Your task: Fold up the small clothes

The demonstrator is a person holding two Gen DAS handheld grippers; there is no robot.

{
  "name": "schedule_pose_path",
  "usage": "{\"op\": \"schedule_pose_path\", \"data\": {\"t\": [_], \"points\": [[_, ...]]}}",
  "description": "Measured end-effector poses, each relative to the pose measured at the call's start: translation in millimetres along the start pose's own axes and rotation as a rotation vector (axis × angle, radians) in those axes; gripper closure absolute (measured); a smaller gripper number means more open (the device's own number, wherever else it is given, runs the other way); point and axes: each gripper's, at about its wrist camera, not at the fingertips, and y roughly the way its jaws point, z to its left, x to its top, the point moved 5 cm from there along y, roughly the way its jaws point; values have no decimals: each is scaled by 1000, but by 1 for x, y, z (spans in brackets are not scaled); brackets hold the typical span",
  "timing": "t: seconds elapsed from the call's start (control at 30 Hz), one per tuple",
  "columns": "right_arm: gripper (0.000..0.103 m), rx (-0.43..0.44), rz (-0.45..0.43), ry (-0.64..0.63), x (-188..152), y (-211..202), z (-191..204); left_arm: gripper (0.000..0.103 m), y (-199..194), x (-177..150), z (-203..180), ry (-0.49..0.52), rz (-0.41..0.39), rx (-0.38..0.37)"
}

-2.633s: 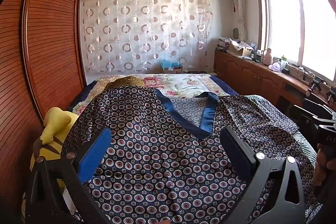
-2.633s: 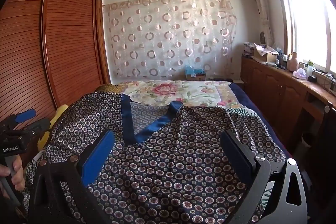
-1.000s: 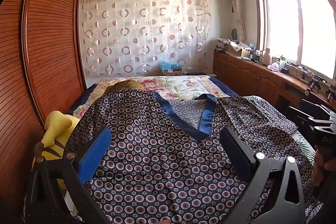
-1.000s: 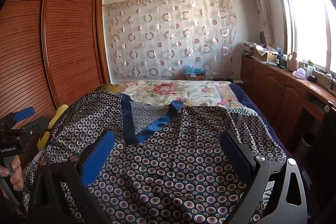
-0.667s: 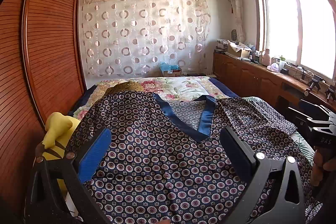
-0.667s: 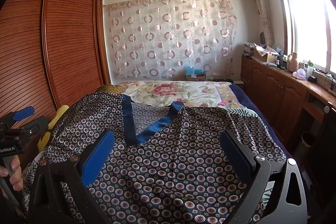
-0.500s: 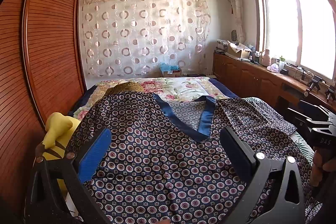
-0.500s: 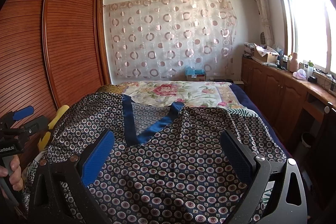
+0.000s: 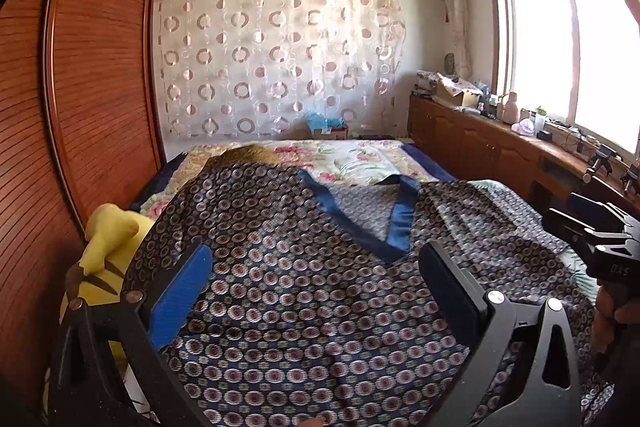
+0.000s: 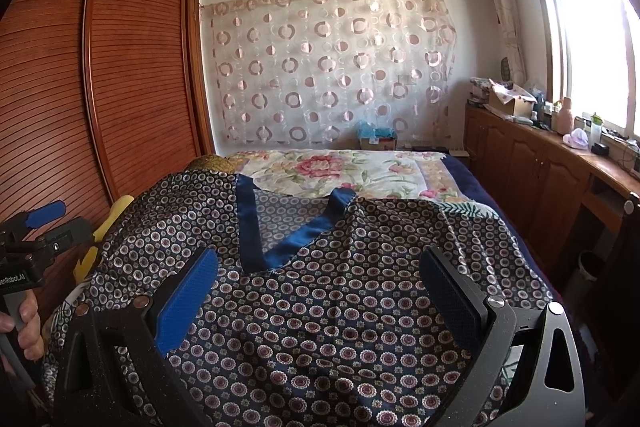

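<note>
**Patterned top spread flat on the bed, both claws wide open above it**

A dark blue top (image 9: 304,291) covered in small round flower medallions lies spread over the near half of the bed (image 10: 360,171). Its V-neck, edged with a plain blue band (image 10: 288,243), points its tip toward the cameras, so the neck end faces the far wall and the hem end lies nearest. The body runs along the length of the bed, while the shoulders and sleeves stretch across it from side to side. The cloth is shiny and lies mostly flat, with soft ripples near the neckline and along the right edge, where it drapes over the side of the mattress.

The left gripper (image 9: 316,287) hangs above the lower part of the top, its fingers spread wide apart and holding nothing. The right gripper (image 10: 320,291) does the same over the right half, fingers just as far apart and empty. Whether either one touches the cloth cannot be told.

A yellow plush toy (image 9: 108,239) sits just beside the top's left edge, against the wooden wardrobe (image 9: 100,67). Beyond the top, a flowered bedspread (image 10: 340,171) covers the far half of the bed.
</note>
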Motion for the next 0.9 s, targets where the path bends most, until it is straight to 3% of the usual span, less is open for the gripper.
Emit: {"op": "schedule_pose_path", "data": {"t": [0.53,0.77,0.9], "points": [[2,98,121,-112,6,78,19,4,41,-41,144,-132,162,93],[2,154,168,-147,14,109,30,8,58,-62,208,-262,238,111],[2,169,201,-171,19,130,34,8,75,-80,228,-355,288,69]]}}
